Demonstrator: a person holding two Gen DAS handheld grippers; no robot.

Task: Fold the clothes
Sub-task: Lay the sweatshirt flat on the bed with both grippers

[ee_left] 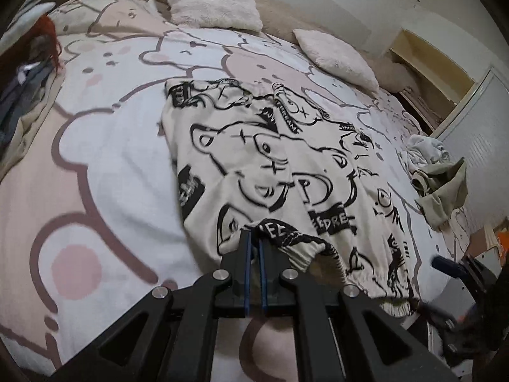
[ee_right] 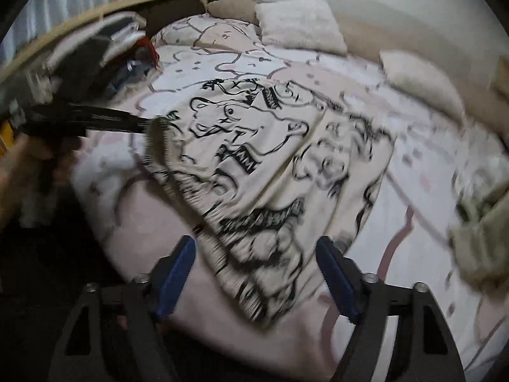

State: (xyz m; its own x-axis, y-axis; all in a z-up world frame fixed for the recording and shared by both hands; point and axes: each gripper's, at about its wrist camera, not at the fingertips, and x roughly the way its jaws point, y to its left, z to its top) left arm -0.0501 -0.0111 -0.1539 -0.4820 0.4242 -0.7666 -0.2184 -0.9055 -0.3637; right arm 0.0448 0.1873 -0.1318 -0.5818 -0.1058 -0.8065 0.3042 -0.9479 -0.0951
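Here the left hand-held gripper (ee_left: 254, 238) is clamped on the elastic waistband of the printed trousers (ee_left: 286, 172), its blue pads pinching the gathered hem at about 6 o'clock in the left wrist view, while the right hand-held gripper (ee_right: 254, 254) stands released, jaws spread wide with the cloth lying between and below them but not pressed by either pad. The garment is laid out on the bed (ee_left: 105, 159), waistband toward the cameras and legs running away toward 12 o'clock; it appears already doubled lengthwise, one leg over the other, though the blur in the right wrist view makes the edges hard to read. To do this step well, I judge the held corner should be lowered flat before letting go, and the free gripper should take the opposite waistband corner so the two can draw the cloth taut and even. The fabric looks like soft cream jersey with bold black cartoon drawings and lettering, its waistband ruched and thick, likely to bunch in a narrow pinch. The bedcover beneath is smooth, pink and white with bear outlines. Farther out lie two fluffy pale cushions (ee_left: 213, 0) near 12 o'clock and a crumpled heap of olive and white clothes (ee_left: 439, 178) at 3 o'clock.
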